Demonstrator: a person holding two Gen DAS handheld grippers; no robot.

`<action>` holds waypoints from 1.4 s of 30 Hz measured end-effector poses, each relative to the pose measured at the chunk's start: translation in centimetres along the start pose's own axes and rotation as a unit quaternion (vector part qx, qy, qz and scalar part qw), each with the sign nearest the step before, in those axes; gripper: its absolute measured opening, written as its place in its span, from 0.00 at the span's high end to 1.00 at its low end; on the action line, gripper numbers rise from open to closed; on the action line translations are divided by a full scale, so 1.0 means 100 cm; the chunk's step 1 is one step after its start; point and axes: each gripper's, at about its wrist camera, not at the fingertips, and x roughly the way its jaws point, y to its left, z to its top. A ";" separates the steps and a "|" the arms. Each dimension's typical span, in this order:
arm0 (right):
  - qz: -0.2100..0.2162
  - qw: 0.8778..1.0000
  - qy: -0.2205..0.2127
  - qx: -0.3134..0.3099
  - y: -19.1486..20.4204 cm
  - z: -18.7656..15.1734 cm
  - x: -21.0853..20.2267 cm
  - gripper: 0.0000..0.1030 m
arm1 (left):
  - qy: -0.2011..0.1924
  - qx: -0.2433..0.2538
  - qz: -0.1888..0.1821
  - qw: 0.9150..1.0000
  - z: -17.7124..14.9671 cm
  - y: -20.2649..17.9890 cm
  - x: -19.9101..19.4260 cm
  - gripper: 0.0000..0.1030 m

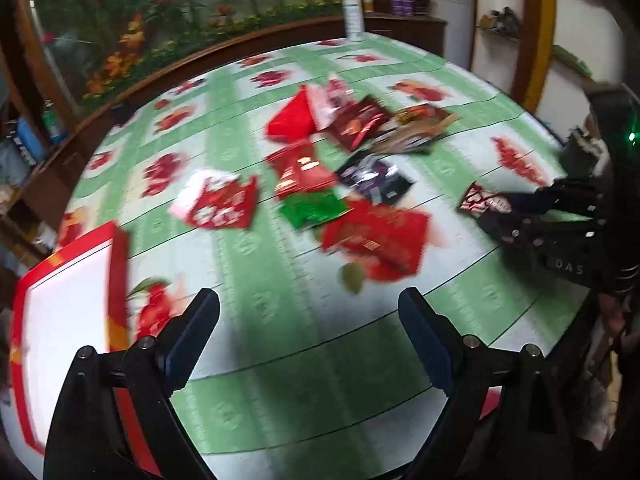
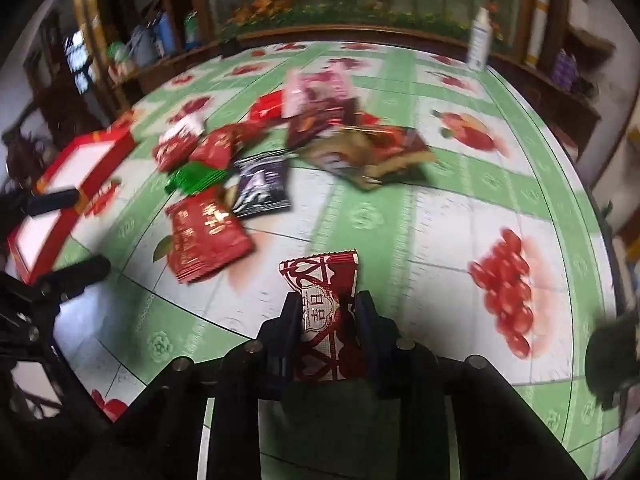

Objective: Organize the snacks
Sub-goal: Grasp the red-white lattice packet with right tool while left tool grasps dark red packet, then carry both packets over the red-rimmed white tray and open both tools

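Note:
My right gripper [image 2: 329, 308] is shut on a dark red and white snack packet [image 2: 326, 312] and holds it above the table; it also shows at the right of the left wrist view [image 1: 486, 204]. My left gripper [image 1: 308, 312] is open and empty above the table, beside a red box with a white inside [image 1: 68, 312], which also shows in the right wrist view [image 2: 76, 168]. Several loose snack packets lie in a pile mid-table: a red one [image 1: 376, 240], a green one [image 1: 312, 208], a black one [image 1: 376, 180] and others behind.
The table wears a green and white fruit-print cloth [image 1: 304, 380]. A white bottle [image 1: 354, 14] stands at the far edge. A wooden rail and a floral wall picture run behind the table. Shelves with clutter stand at the left.

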 end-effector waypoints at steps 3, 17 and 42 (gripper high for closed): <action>0.002 1.000 -0.003 0.008 -0.006 -0.001 -0.003 0.72 | 0.020 -0.022 -0.027 0.999 0.017 -0.005 0.011 0.11; 0.021 0.999 -0.035 0.011 -0.007 -0.012 -0.008 0.67 | 0.109 -0.250 0.021 0.962 0.042 -0.008 0.076 0.10; 0.024 0.999 -0.010 -0.036 0.064 -0.001 0.005 0.71 | 0.065 -0.149 -0.026 0.986 -0.026 0.049 0.021 0.60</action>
